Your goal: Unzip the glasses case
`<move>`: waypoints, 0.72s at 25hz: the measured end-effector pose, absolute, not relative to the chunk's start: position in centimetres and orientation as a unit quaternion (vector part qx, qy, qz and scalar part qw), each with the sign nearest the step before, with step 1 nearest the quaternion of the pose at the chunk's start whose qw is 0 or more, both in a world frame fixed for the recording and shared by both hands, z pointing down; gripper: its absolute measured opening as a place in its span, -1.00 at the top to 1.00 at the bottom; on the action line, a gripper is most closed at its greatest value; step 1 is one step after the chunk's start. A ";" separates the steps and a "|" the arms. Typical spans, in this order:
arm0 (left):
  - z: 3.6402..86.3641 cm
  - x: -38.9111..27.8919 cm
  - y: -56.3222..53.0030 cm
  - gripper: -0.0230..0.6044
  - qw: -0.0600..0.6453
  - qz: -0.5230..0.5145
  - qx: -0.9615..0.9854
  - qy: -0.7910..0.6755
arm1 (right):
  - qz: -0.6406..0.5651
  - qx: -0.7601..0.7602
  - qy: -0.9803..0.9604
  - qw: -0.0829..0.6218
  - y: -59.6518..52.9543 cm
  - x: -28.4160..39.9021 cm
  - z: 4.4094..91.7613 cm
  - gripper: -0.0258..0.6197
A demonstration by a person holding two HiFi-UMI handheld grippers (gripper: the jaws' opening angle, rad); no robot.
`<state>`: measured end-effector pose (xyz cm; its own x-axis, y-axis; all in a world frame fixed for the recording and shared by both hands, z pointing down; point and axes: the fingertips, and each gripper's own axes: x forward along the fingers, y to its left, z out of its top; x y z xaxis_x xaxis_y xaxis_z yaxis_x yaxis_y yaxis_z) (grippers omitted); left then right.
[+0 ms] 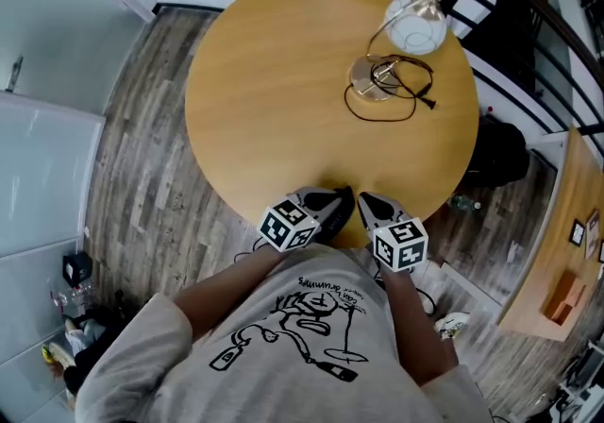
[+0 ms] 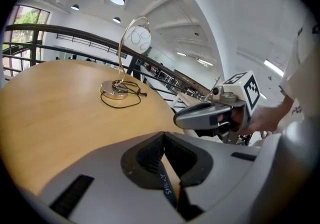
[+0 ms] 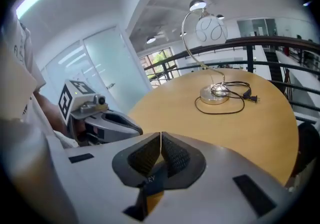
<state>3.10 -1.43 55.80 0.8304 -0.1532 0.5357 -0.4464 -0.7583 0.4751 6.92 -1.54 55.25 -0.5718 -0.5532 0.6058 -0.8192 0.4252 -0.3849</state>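
Item: glasses case; showing in no view, so its place cannot be told; unzipping is not begun and all of the task is remaining, by my judgement.

Left gripper (image 1: 323, 208) and right gripper (image 1: 379, 213): both hovering at the near edge of the round table (image 1: 274, 81); jaws of each meeting tip to tip, gripping nothing.

Head view alone is giving the whole tabletop, carrying only a lamp (image 1: 377, 76) and its cord (image 1: 401, 95); the gripper views alone are showing the closed pads.
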 end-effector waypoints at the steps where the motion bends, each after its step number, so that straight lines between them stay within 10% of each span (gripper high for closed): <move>1: 55.0 3.2 -1.6 0.90 0.306 0.231 0.908 -0.170 | 0.335 0.422 -0.822 0.183 -1.6 6.6 54.3 0.84; 18: 51.8 3.1 -1.7 0.90 0.284 0.198 0.915 -0.205 | 0.311 0.427 -0.837 0.142 -0.6 4.0 50.3 0.85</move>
